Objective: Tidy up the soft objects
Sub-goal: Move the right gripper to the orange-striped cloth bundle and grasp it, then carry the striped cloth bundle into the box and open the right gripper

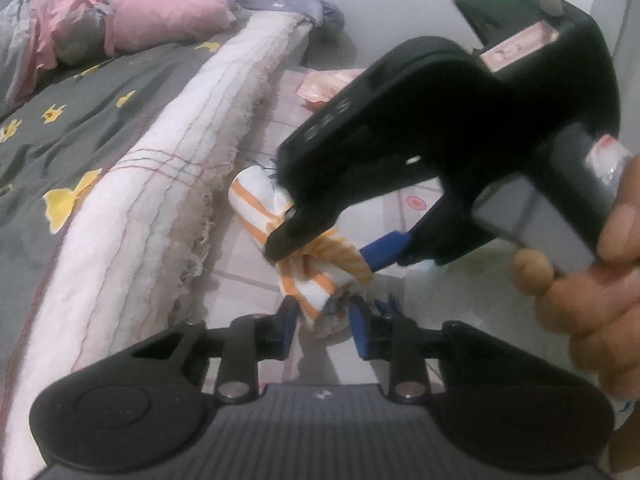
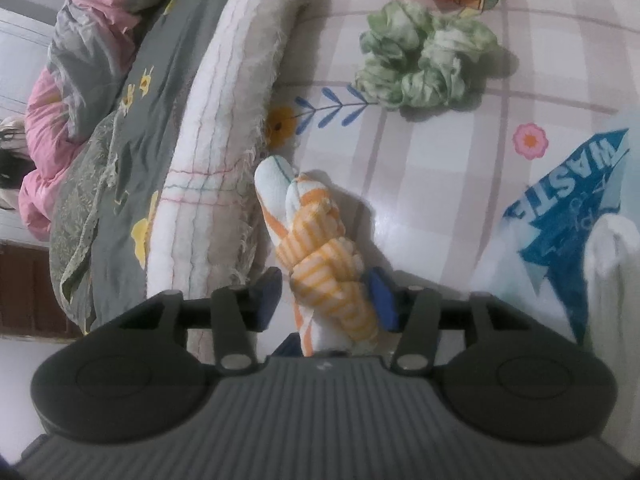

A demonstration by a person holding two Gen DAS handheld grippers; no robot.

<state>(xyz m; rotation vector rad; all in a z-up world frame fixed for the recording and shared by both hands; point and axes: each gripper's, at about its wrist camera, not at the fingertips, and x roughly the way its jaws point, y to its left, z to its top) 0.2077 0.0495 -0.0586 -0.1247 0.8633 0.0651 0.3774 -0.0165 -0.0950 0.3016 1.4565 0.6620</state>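
White cloth with orange stripes, knotted into a lumpy bundle: the towel (image 2: 320, 256) lies on the checked sheet (image 2: 440, 184) beside a frayed white blanket (image 2: 224, 128). My left gripper (image 1: 324, 324) pinches its near end. My right gripper (image 2: 324, 300) straddles the knot, pads close against it; whether they press I cannot tell.

Your left black two-finger gripper with blue pads (image 1: 323, 326) points steeply down, its jaws pinched on the end of the orange-striped white cloth roll (image 1: 304, 264). Your right black gripper (image 2: 326, 298) straddles the roll's middle, your bare hand (image 1: 592, 280) wrapped around its handle
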